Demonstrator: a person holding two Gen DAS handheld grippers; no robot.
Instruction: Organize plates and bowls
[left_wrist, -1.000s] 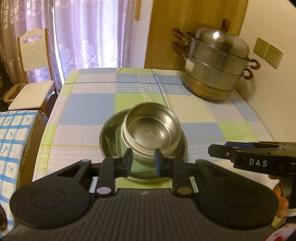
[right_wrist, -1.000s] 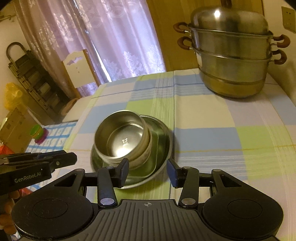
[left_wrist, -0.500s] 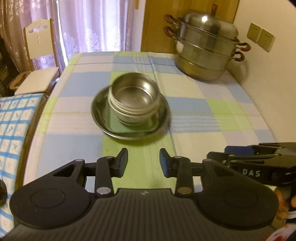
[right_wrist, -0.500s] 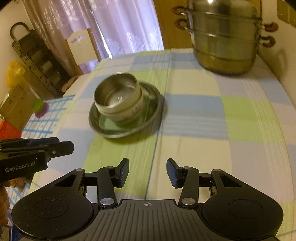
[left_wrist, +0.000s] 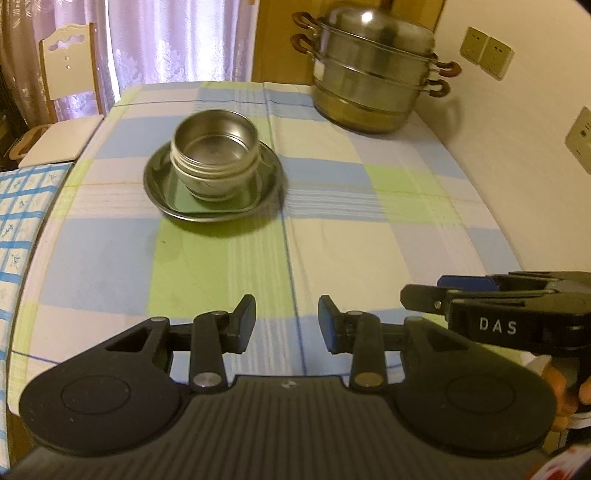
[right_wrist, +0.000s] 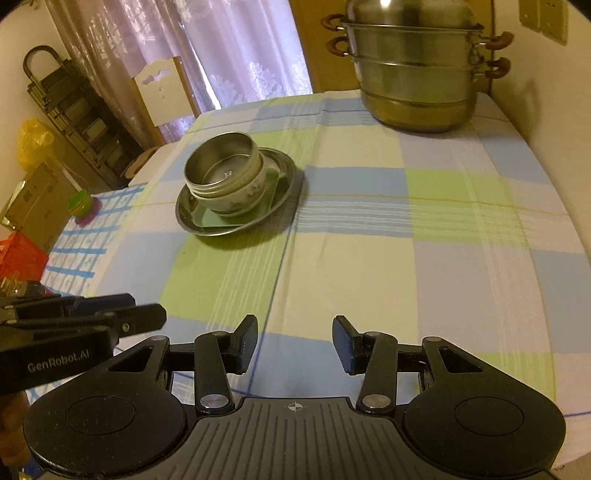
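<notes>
currently the stack sat on the far left part of the table (left_wrist: 369, 236): a steel bowl (left_wrist: 214, 136) nested in a patterned bowl (right_wrist: 243, 195), both resting on a green dish (right_wrist: 221, 219) inside a round steel plate (left_wrist: 210, 216). the left gripper (left_wrist: 286, 319) was held low over the near edge of the table, jaws apart and empty. the right gripper (right_wrist: 293, 343) was likewise spread and empty, just beside the left one and well apart from the stack.

handling judgement: the steel pieces were probably light, stiff and slick, so a pinch on the bowl rim would suit better than a grip on the curved wall. the patterned bowl looked like ceramic, hence heavier and breakable; it should be set down gently. the steel bowl sat slightly tilted in the bowl below and could shift if the stack were lifted as one. the plate lay flat on the cloth, so only its raised rim offered a hold.

surroundings: a tiered steamer pot (left_wrist: 373, 70) stood at the far right corner by the wall, well apart from the stack. a chair (left_wrist: 70, 70) stood beyond the table by the curtain (right_wrist: 240, 48). nothing stood between the grippers and the stack.
</notes>
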